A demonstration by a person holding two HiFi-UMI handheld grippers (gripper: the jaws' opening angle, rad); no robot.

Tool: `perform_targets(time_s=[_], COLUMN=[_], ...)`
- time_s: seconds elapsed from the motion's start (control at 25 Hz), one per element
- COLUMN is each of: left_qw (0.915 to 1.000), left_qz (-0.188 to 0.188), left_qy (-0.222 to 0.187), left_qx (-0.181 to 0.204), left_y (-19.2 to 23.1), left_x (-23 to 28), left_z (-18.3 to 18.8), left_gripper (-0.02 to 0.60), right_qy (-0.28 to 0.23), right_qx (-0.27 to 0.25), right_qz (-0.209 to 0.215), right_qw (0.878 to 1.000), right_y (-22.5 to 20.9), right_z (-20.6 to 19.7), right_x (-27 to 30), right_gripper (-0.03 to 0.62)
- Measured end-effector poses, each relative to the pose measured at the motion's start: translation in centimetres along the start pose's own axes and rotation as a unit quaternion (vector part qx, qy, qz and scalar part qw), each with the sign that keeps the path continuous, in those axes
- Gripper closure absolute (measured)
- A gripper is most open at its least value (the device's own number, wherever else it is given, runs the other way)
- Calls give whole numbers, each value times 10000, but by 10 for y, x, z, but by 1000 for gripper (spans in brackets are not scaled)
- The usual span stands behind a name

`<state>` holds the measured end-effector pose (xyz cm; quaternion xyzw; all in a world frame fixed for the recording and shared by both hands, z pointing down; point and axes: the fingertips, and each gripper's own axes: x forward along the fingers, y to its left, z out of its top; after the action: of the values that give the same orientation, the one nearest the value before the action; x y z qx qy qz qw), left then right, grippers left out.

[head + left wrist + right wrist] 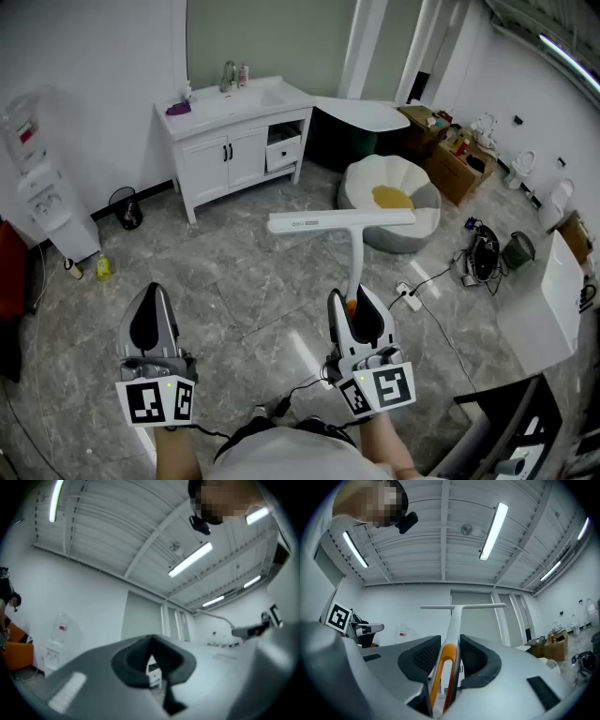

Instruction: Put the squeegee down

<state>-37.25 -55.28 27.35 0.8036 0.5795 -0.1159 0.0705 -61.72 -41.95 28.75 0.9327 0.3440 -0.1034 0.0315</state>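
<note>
**Head view.** Your right gripper (362, 317) holds the squeegee (343, 222) by its handle, clear of the grey marble floor (234, 291). The white blade lies crosswise ahead of you, and its right end overlaps the round cushion (412, 187) in the picture. Your left gripper (151, 319) hovers well apart from the right one and carries nothing. Beyond stand a white vanity cabinet (234, 150), a water dispenser (42, 202) at left and cardboard boxes (455, 159) at right. A power strip (409, 298) with cables lies on the floor just right of the handle.

**Left gripper view.** The fingers (129, 660) are closed together with nothing gripped. Only a narrow slit remains, through which the cabinet shows.

**Right gripper view.** The fingers (417, 658) clamp the orange-lined handle from both sides. The squeegee rises upright to its blade, which runs level across the far wall. Your left gripper's marker cube (338, 616) shows at left.
</note>
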Motion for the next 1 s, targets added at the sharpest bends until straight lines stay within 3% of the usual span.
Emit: perform_targets(time_s=[0.56, 1.0], left_qw=[9997, 9982], left_qz=[-238, -535], left_qy=[-86, -35], left_qx=[27, -272], left_y=[24, 36], left_x=[1, 21], left_z=[2, -12], left_gripper=[574, 574], right_qy=[-84, -53], right_qx=[-41, 22], right_qz=[-162, -505], right_qw=[9998, 9987], right_y=[28, 33], right_z=[1, -3], right_x=[9, 8], right_gripper=[468, 468])
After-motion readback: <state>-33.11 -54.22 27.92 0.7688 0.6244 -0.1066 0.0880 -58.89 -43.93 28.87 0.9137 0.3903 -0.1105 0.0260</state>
